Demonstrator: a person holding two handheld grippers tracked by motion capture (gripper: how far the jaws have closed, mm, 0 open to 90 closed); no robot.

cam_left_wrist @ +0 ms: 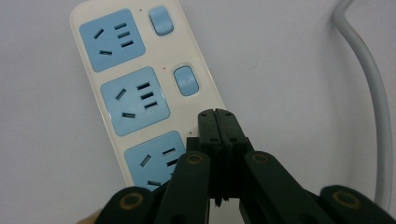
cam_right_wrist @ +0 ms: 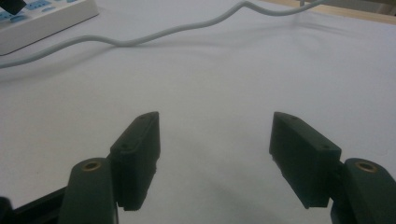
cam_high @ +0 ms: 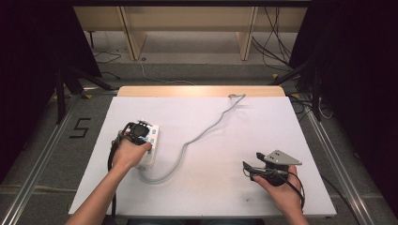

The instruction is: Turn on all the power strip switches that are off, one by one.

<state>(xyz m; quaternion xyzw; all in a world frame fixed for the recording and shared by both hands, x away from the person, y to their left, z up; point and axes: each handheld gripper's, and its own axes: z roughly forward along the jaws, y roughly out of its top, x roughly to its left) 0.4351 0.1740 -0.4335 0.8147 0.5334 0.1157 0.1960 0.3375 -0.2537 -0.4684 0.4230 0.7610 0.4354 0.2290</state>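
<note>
My left gripper (cam_left_wrist: 217, 122) was pinched closed, empty, tips over power strip (cam_high: 148, 140) at table's 9 o'clock, probably to press third switch. My right gripper (cam_right_wrist: 215, 156) gaped wide, idle at 4 o'clock.

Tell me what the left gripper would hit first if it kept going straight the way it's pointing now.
Most likely the power strip. The left gripper, jaws closed together, points down at its right edge, about where the third socket's switch would sit. Whether the tips already touch it is unclear.
</note>
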